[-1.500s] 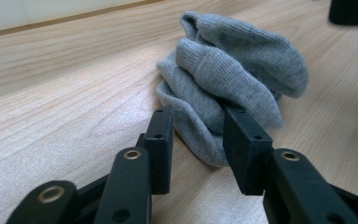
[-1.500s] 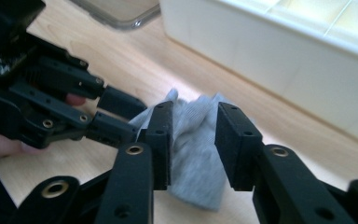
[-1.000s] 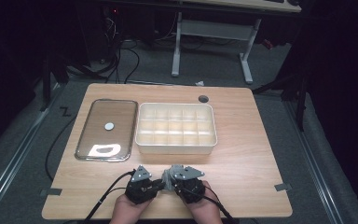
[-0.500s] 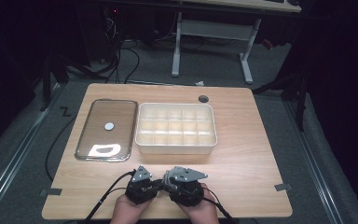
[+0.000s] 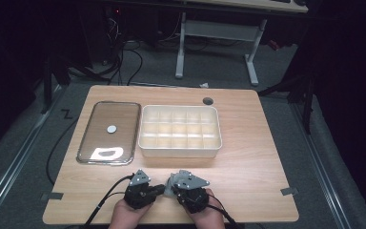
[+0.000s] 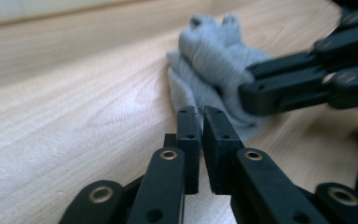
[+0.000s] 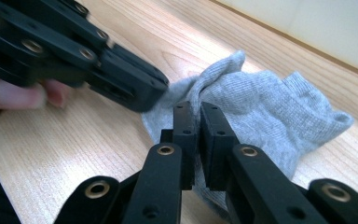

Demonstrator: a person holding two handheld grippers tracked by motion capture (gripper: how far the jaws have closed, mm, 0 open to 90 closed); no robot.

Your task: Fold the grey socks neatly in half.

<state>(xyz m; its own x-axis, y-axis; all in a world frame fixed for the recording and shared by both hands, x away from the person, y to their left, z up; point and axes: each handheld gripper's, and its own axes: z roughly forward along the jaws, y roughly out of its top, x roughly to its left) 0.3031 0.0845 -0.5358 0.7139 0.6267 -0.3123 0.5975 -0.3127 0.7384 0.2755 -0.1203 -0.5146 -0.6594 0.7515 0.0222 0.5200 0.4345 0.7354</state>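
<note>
Both of my hand-held grippers have just been closing their jaws, and neither hand has shifted since a second ago. At the near edge of the counter [image 5: 248, 157], my left hand-held gripper [image 6: 200, 114] and right hand-held gripper [image 7: 196, 112] meet at the small grey sock [image 7: 261, 107]. Each now pinches a fold of it, jaws almost together. Beyond it stand the white divided tray [image 5: 179, 150] and the glass lid [image 5: 108, 133].

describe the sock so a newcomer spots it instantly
Start at the wooden table and go to its near edge, in front of the white divided box. There the left gripper and right gripper meet at a small crumpled sock. It is the one soft grey knit thing among hard items.
</note>
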